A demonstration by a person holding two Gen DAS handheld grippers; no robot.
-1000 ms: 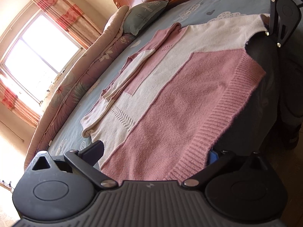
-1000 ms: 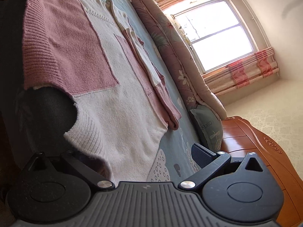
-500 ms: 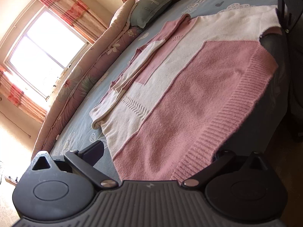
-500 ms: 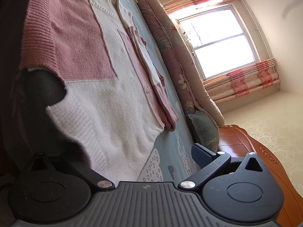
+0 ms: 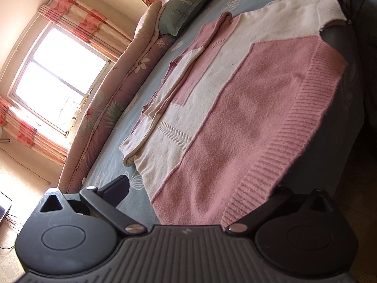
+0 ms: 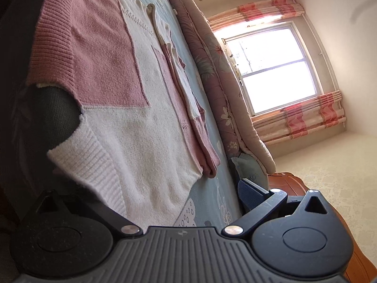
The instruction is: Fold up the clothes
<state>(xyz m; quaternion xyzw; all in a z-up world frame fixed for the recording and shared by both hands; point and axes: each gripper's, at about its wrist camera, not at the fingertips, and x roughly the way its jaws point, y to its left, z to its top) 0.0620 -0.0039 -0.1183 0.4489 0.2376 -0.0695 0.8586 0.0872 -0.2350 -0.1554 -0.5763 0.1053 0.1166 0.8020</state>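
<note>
Across the bed (image 5: pixel 240 2), sweater (image 5: pixel 247 108) lies lengthwise; ribbed hem overhangs the near edge. Left gripper (image 5: pixel 195 188) and right gripper (image 6: pixel 165 188), jaws spread, straddle opposite hem corners.

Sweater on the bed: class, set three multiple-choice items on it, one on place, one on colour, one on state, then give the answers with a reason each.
1. Where does the sweater's ribbed hem lie?
A. At the bed's near edge
B. On the pillow
C. On the floor

2. Which colours make up the sweater?
A. Blue and green
B. Pink and cream
C. Black and grey

3. How do the sleeves lie?
A. Hanging off the bed
B. Spread wide to both sides
C. Folded in over the body

Answers:
1 A: the hem overhangs the edge of the bed.
2 B: pink and cream blocks show in both views.
3 C: they lie stacked along the far side.
</note>
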